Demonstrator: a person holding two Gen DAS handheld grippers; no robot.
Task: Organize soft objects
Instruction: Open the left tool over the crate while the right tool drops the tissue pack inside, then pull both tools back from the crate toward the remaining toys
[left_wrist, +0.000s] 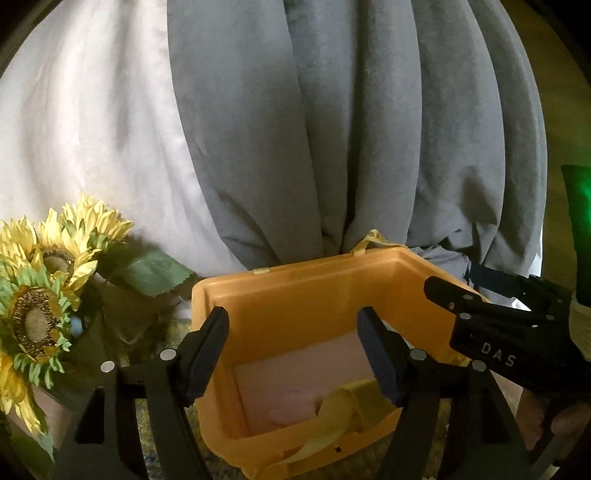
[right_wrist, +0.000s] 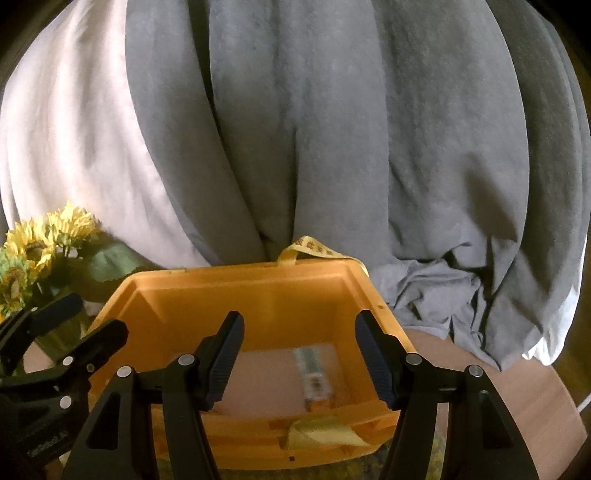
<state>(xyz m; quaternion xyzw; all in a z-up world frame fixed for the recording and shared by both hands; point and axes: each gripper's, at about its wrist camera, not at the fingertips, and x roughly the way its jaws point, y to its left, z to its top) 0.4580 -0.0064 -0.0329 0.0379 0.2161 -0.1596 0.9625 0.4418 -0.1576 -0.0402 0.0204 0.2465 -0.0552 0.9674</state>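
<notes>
An orange plastic bin (left_wrist: 295, 275) (right_wrist: 240, 275) stands in front of me, with a flat pink layer (left_wrist: 288, 384) (right_wrist: 266, 380) on its bottom. A small pale packet (right_wrist: 314, 373) lies on that layer. My left gripper (left_wrist: 293, 332) hangs open over the bin's near left part, nothing between its pads. My right gripper (right_wrist: 301, 332) is open above the bin's middle, also empty. Each gripper shows in the other's view: the right gripper (left_wrist: 445, 304) at the bin's right rim, the left gripper (right_wrist: 94, 317) at its left rim.
Yellow strap handles (left_wrist: 332, 417) (right_wrist: 321, 435) droop over the bin's near wall. Grey curtain (left_wrist: 332, 129) and white curtain (left_wrist: 92, 129) hang behind. Artificial sunflowers (left_wrist: 40, 295) (right_wrist: 33, 254) stand left. Crumpled light grey cloth (right_wrist: 436, 299) lies right of the bin on a wooden surface (right_wrist: 517, 387).
</notes>
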